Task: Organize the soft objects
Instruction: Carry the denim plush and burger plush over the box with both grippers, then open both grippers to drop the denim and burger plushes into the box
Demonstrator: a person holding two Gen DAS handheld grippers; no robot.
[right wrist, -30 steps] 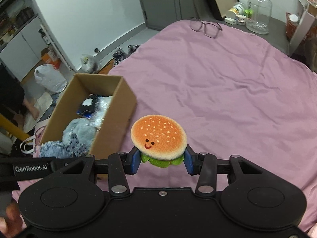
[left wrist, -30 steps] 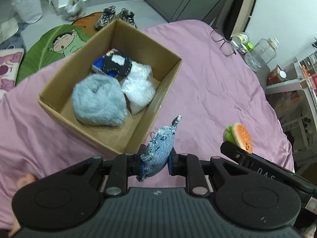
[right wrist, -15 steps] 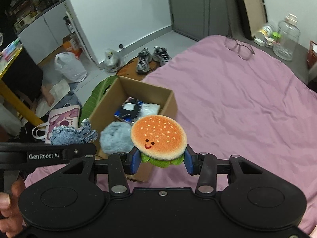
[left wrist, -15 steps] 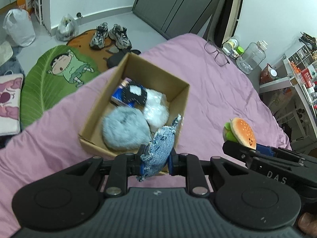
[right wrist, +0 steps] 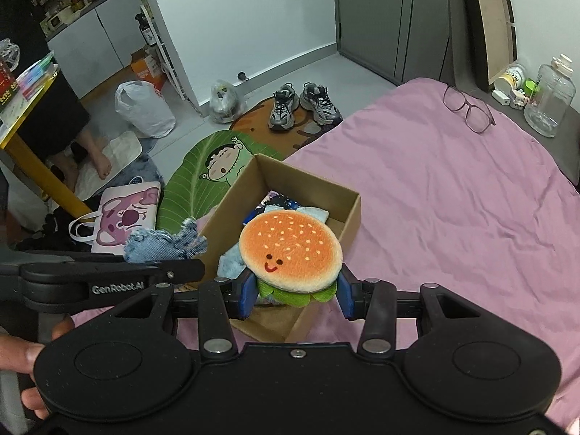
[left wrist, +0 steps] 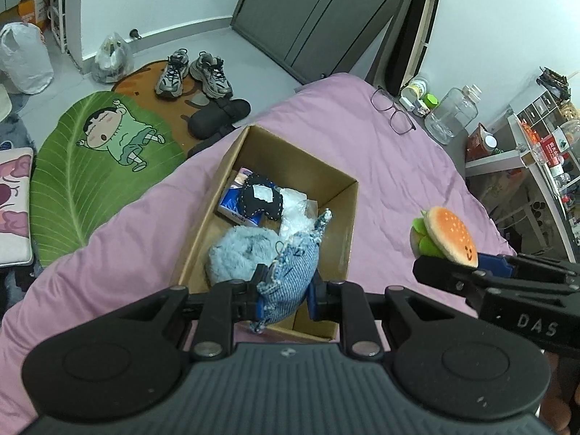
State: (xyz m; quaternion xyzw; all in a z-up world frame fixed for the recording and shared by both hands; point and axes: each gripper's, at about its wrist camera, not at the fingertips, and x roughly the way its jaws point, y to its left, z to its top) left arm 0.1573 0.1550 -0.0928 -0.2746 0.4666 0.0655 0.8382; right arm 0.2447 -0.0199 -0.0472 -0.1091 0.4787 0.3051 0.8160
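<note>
Denim plush and burger plush over the cardboard box
Left tongs clamp the denim plush; right tongs pinch the burger plush by its green lettuce edge.

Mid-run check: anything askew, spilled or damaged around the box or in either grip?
Nothing spilled or damaged. The cardboard box sits upright on the pink bedsheet, its soft items inside. The left gripper pinches the denim toy and the right gripper clamps the burger plush. Eyeglasses lie on the bed.
</note>
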